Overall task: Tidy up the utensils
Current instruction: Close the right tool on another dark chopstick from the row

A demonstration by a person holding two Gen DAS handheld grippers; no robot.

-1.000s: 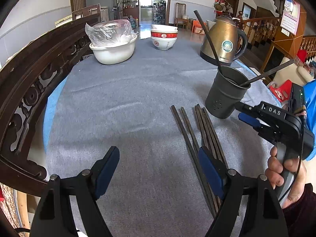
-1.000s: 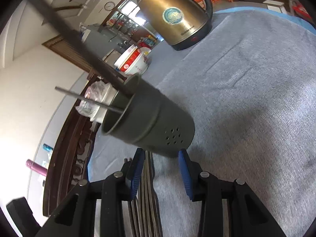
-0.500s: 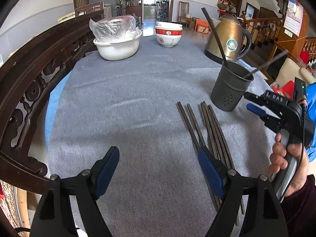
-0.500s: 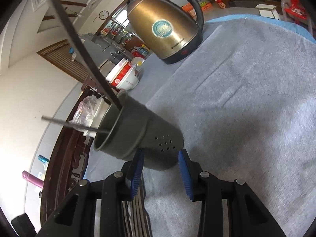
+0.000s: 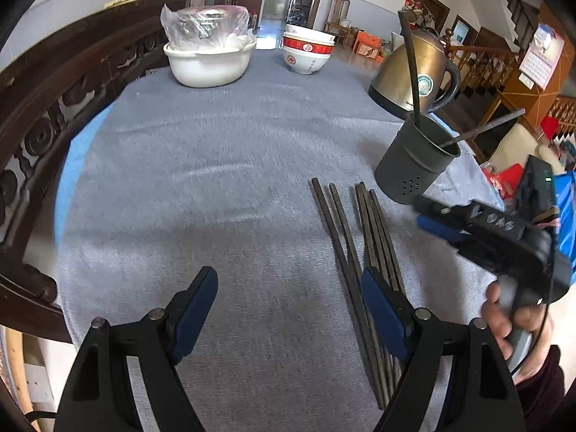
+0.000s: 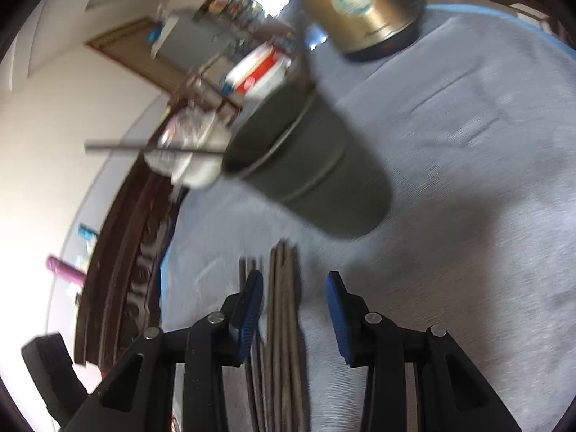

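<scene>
From my left wrist camera, my left gripper (image 5: 289,311) hangs over the grey tablecloth (image 5: 216,165) with its jaws spread wide and nothing between them. The loose chopsticks (image 5: 356,248) lie flat on the cloth in a tight bundle just in front of the dark utensil holder (image 5: 417,160); their near ends run under my gripper's right blue pad. The holder stands upright on the cloth with two sticks (image 5: 410,61) leaning out of its mouth. Directly behind the holder sits the brass kettle (image 5: 414,68). Well beyond the holder, toward the far edge of the cloth, I see a white basin (image 5: 208,64) covered in plastic and stacked red-and-white bowls (image 5: 307,52). My right gripper (image 5: 437,217) is just beside the holder's base, low over the cloth, held by my right hand (image 5: 511,324).

From my right wrist camera, blurred, the right gripper (image 6: 293,306) has its jaws open and empty. The chopstick bundle (image 6: 284,309) lies between its blue pads, tips pointing at the holder (image 6: 309,169), which is just ahead. One stick (image 6: 151,148) pokes sideways out of the holder's rim, and the kettle (image 6: 363,7) stands behind the holder.
</scene>
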